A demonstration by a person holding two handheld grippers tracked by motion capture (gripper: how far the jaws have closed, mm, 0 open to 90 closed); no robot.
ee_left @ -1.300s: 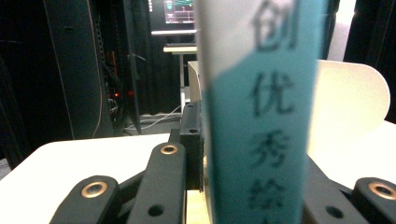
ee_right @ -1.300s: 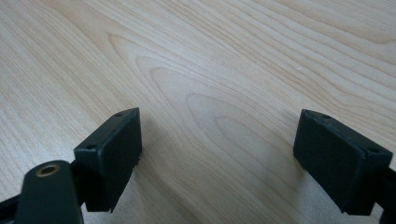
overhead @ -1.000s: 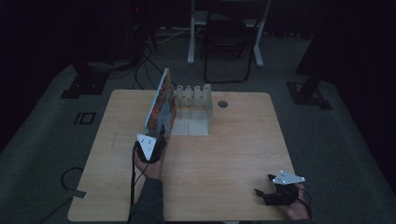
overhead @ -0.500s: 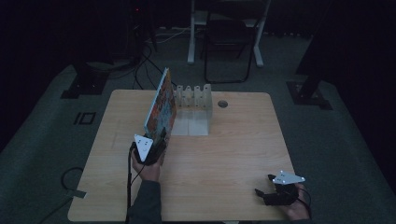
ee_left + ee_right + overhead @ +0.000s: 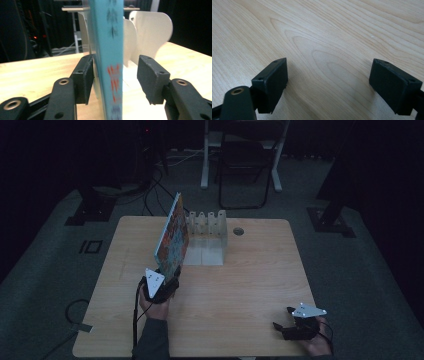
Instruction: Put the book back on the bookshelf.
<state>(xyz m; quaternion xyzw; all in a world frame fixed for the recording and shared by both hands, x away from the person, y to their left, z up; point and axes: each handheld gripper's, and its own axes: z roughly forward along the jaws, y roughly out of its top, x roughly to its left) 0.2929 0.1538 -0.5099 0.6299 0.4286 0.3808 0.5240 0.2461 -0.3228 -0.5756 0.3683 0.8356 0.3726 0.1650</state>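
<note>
Right now left tongs (image 5: 113, 75) have just been opening: book (image 5: 108, 55) stands between the jaws, one pad at its cover, the other clear, so no pinch. Right tongs (image 5: 329, 82) spread over bare tabletop (image 5: 324, 32), idle near the front edge. Book stands upright on its edge just beside the white rack (image 5: 207, 237), leaning slightly. Risk: unsupported, it could tip flat, or snag a jaw on pull-back.
</note>
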